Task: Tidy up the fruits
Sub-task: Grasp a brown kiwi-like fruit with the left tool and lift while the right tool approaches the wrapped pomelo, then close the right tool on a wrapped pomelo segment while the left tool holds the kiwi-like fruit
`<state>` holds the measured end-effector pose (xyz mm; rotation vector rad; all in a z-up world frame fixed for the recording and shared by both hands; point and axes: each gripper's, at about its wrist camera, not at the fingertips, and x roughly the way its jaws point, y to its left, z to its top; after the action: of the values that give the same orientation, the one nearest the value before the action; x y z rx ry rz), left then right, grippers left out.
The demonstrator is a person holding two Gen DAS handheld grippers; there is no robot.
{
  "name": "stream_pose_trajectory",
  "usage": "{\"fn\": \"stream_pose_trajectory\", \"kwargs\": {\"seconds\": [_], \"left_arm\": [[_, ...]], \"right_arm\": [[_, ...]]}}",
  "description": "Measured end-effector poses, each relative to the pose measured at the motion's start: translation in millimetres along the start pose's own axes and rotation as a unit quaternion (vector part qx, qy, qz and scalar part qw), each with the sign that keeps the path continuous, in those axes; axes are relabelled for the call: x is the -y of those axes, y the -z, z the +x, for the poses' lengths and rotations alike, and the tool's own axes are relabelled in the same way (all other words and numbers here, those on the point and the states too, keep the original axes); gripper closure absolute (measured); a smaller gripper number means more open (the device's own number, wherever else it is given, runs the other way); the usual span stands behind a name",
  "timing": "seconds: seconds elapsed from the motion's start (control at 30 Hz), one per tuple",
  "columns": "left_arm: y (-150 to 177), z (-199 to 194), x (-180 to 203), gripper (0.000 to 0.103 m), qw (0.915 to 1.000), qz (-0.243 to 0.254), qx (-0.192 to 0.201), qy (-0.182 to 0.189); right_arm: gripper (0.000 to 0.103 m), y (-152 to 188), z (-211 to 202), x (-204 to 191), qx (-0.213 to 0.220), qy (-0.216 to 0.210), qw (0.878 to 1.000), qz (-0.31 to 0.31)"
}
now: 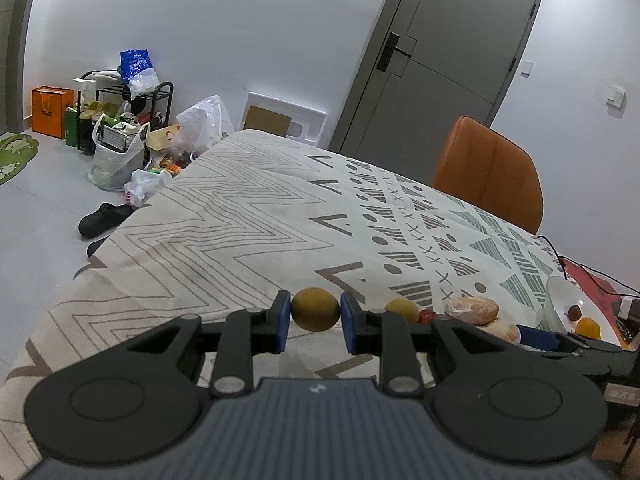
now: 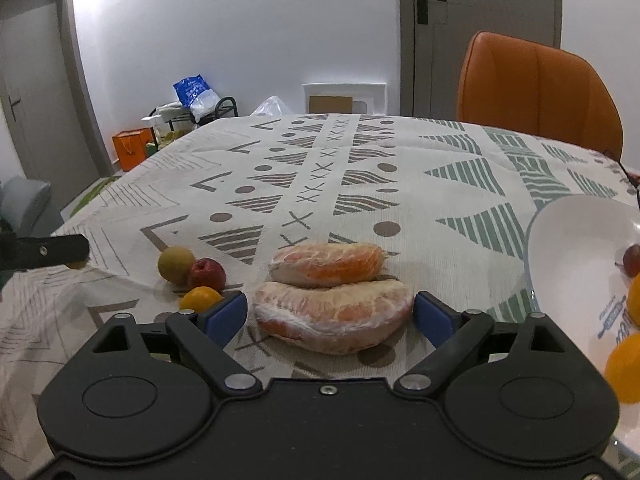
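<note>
My left gripper (image 1: 315, 320) is shut on a round brownish-yellow fruit (image 1: 315, 309), just above the patterned tablecloth. A second brownish-yellow fruit (image 2: 176, 265), a red apple (image 2: 206, 274) and a small orange (image 2: 200, 298) lie together on the cloth. My right gripper (image 2: 330, 316) is open, its blue pads on either side of the lower of two stacked peeled pomelo wedges (image 2: 334, 314); the upper wedge (image 2: 326, 262) rests on it. A white bowl (image 2: 576, 248) at the right holds oranges (image 2: 624, 368) and a small red fruit (image 2: 632, 261).
An orange chair (image 2: 536, 88) stands at the table's far side. Bags, a shoe rack (image 1: 124, 112) and shoes clutter the floor by the wall. A red item and black cable (image 1: 588, 276) lie near the bowl. The table's left edge (image 1: 100, 264) drops to the floor.
</note>
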<state>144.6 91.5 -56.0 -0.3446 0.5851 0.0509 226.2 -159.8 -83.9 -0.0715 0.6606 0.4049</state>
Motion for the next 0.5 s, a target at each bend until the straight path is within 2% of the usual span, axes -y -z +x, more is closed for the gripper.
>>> {"fn": "stream_pose_trajectory", "kwargs": {"seconds": [0.07,0.23,0.5], "left_arm": [[0,0,2,0.078,1.0,0.001,0.0,-0.001],[-2,-4,9,0.078,0.9999,0.01,0.006,0.001],[-3,-12,28,0.078,0.9994,0.02,0.014,0.024]], "right_arm": [[0.019,0,-1,-1,0.003,0.007,1.0,-0.007],[0.021,-4,-19,7,0.009,-0.021,1.0,0.014],[0.021,-7,-49,21,0.037,-0.007,0.999,0.023]]}}
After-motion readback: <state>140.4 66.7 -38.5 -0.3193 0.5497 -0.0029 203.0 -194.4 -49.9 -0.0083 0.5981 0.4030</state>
